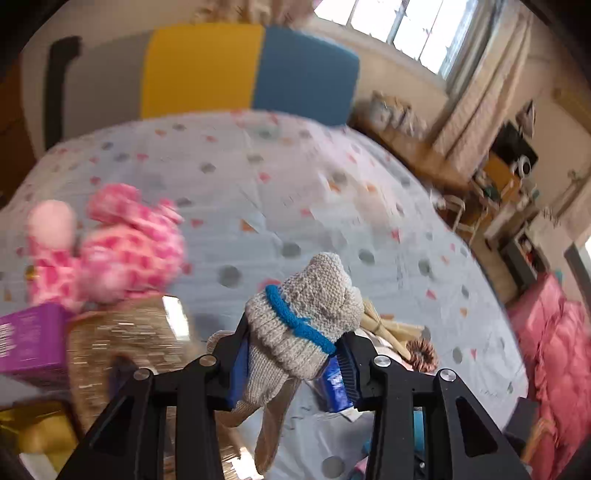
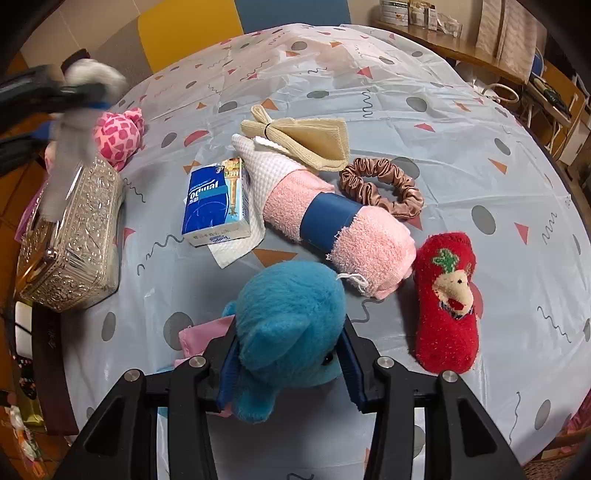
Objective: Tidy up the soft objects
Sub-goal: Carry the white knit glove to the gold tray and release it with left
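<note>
**Soft toys lifted over patterned tablecloth**

On a confetti-print tablecloth (image 2: 461,155), the left gripper (image 1: 295,354) clamps a grey knitted sock (image 1: 306,314) aloft; the right gripper (image 2: 288,354) pinches a blue plush (image 2: 288,314). Keep the sock clear of the silver box (image 2: 74,236).

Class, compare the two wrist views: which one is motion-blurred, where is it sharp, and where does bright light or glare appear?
Left wrist view: pink plush and silver box smeared, knitted glove sharp, window overexposed. Right wrist view: sharp except the blurred left tongs; glare on the tablecloth; both views fisheye-curved.
</note>
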`<state>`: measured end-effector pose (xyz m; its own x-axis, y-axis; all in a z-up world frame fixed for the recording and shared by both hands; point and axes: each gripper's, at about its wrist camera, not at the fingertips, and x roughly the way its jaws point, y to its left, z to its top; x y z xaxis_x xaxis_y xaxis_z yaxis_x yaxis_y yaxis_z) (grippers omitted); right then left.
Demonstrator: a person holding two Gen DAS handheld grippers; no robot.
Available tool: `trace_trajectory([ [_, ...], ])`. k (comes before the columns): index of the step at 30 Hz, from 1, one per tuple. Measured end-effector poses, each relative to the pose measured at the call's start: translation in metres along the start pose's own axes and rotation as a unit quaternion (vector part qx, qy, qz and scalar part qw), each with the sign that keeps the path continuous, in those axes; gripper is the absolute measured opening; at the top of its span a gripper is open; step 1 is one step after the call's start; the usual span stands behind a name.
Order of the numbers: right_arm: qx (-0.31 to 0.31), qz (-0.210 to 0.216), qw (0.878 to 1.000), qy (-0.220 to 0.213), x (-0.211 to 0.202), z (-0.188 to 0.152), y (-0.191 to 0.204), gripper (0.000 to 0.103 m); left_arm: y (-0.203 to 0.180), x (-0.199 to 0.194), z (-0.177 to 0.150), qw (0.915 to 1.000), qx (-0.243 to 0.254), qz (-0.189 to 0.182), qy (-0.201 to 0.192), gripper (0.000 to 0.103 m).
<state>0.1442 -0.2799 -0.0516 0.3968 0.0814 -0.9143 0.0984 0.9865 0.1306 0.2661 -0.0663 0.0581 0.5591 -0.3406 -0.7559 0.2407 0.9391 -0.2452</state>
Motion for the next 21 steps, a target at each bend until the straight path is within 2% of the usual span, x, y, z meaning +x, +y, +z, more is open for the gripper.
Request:
trace_trajectory([
  [4, -0.007, -0.008, 1.000, -0.002, -0.001, -0.001, 0.004, 0.047, 0.044, -0.033, -0.001, 0.9986, -0.026, 0.031, -0.034, 0.042],
  [11, -0.014, -0.019, 1.000, -0.003, 0.001, 0.000, 0.004, 0.047, 0.122, -0.070, -0.035, 0.9919, -0.088, 0.077, -0.050, 0.042],
  [21, -0.036, -0.041, 0.999, -0.004, 0.003, 0.001, 0.010, 0.047, 0.161, -0.122, -0.135, 0.9855, -0.085, 0.135, -0.058, 0.042],
])
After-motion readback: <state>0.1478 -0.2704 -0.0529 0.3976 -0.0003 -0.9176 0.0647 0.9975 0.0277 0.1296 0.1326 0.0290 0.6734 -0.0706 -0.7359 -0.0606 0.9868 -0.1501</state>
